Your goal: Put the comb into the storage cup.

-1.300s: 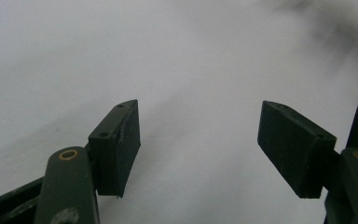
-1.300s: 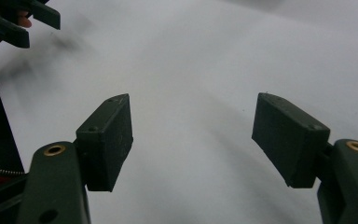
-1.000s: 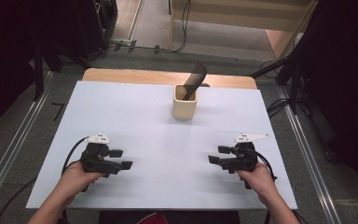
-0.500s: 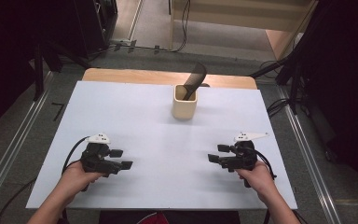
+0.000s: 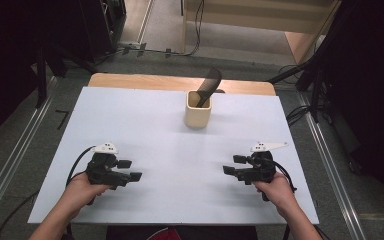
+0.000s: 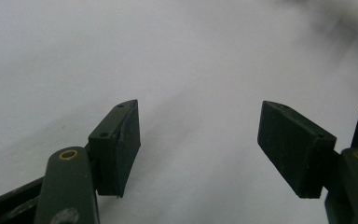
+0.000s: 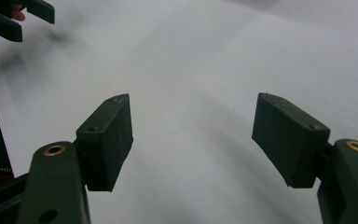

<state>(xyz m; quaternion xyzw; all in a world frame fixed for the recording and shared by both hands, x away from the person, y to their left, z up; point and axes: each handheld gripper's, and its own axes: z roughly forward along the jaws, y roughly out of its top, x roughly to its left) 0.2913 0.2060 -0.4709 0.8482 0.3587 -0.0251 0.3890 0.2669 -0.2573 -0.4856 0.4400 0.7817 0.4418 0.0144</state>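
High view, near edge: two hands rest on the white table, each carrying a gripper aimed inward across the board. Left gripper and right gripper lie well apart, jaws spread, nothing between them; the left gripper view shows its own black pads wide over bare white surface, and the right gripper view shows the same, with the other gripper's jaw tips in its upper left corner. Farther back, near the table's centre line, stands a cream cup, upright, well apart from both grippers. A dark spatula leans in it, handle down, blade projecting above the rim toward the far right. Beyond lies the bare wooden strip of the tabletop.

Risk, as judged: the cup is light-looking and top-loaded by the leaning spatula; a pull along the tilt, or a jaw brushing the rim during approach, would likely tip it. Bracing the cup with the free gripper would reduce this.
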